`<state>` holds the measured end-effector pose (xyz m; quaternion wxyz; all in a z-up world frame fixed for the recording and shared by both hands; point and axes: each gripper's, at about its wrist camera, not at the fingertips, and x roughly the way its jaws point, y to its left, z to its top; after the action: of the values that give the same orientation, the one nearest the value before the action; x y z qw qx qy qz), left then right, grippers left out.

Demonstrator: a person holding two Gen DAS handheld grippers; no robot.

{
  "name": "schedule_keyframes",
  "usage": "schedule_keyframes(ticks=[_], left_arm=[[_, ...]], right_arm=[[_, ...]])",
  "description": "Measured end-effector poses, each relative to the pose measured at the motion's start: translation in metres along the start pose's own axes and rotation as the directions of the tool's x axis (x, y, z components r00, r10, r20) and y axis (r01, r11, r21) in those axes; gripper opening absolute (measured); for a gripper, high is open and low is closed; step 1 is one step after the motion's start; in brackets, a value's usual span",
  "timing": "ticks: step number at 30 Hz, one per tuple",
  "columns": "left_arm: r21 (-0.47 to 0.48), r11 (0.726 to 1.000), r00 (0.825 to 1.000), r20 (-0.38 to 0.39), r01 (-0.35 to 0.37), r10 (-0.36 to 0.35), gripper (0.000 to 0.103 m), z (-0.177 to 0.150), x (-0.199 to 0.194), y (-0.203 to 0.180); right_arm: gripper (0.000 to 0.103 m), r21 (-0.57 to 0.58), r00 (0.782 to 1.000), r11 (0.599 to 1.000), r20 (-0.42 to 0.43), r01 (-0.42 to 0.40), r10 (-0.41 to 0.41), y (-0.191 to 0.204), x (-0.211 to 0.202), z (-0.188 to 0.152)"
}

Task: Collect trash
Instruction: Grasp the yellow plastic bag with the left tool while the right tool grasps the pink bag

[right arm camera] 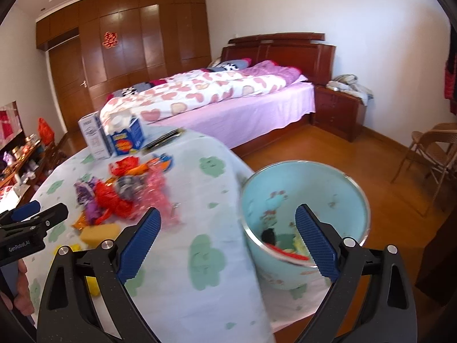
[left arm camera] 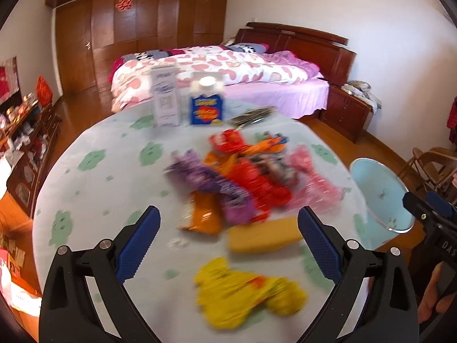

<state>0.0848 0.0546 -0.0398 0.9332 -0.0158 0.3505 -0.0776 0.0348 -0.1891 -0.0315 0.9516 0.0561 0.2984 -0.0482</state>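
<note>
A heap of crumpled snack wrappers (left arm camera: 240, 177) in red, purple, orange and pink lies on the round table (left arm camera: 94, 188). A yellow sponge-like block (left arm camera: 262, 235) and a yellow wrapper (left arm camera: 245, 288) lie nearer me. My left gripper (left arm camera: 228, 220) hangs open above them, nothing between its fingers. My right gripper (right arm camera: 228, 220) is open and empty over the table's right edge. The pale blue bin (right arm camera: 302, 200) stands beside the table, with some trash (right arm camera: 285, 245) at its bottom. The wrappers (right arm camera: 125, 194) also show in the right wrist view.
A white carton (left arm camera: 166, 97) and a blue carton (left arm camera: 207, 105) stand at the table's far side, beside a dark flat packet (left arm camera: 252, 114). Beyond are a bed (left arm camera: 228, 71), a wardrobe (left arm camera: 142, 28), a cluttered shelf (left arm camera: 25, 131) on the left and a folding chair (right arm camera: 431, 154).
</note>
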Motion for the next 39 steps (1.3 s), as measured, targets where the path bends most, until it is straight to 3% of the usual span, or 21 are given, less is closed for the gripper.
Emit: schedule_keyframes(ticks=[4,7,13,17,19,21,27,36,39], left_arm=[[0.002,1.000,1.000,0.005,-0.030,0.030,0.095,-0.009,-0.008,0.028],[0.039,0.999,1.000,0.005,-0.017,0.017,0.095,-0.018,-0.015,0.038],[0.124,0.982,0.989,-0.054,0.140,-0.134,0.095,-0.037,-0.017,0.034],[0.206,0.969,0.988,-0.093,0.140,-0.123,0.093,-0.047,-0.001,0.010],[0.217,0.964,0.984,-0.127,0.154,-0.128,0.087,-0.051,0.009,0.002],[0.213,0.959,0.975,-0.159,0.189,-0.157,0.071,-0.054,0.017,-0.003],[0.187,0.956,0.968,-0.148,0.227,-0.201,0.046,-0.054,0.019,0.001],[0.133,0.957,0.966,-0.068,0.256,-0.249,0.042,-0.041,-0.001,0.027],[0.088,0.966,0.970,-0.006,0.243,-0.243,0.042,-0.028,-0.018,0.045]], right_arm=[[0.093,-0.040,0.999,0.999,-0.022,-0.034,0.033,0.021,0.000,-0.009],[0.086,-0.061,0.999,0.997,-0.034,-0.040,0.038,0.031,0.001,-0.012],[0.083,-0.065,0.997,0.997,-0.059,-0.052,0.048,0.039,0.005,-0.015],[0.083,-0.068,0.996,0.996,-0.071,-0.054,0.050,0.042,0.006,-0.016],[0.083,-0.070,0.996,0.996,-0.072,-0.054,0.048,0.043,0.006,-0.015],[0.083,-0.071,0.996,0.996,-0.072,-0.053,0.048,0.043,0.007,-0.015],[0.083,-0.066,0.996,0.996,-0.076,-0.052,0.047,0.040,0.013,-0.014],[0.083,-0.035,0.986,0.989,-0.085,-0.145,0.141,0.039,0.051,0.018],[0.080,-0.063,0.981,0.984,-0.110,-0.169,0.161,0.047,0.074,0.025]])
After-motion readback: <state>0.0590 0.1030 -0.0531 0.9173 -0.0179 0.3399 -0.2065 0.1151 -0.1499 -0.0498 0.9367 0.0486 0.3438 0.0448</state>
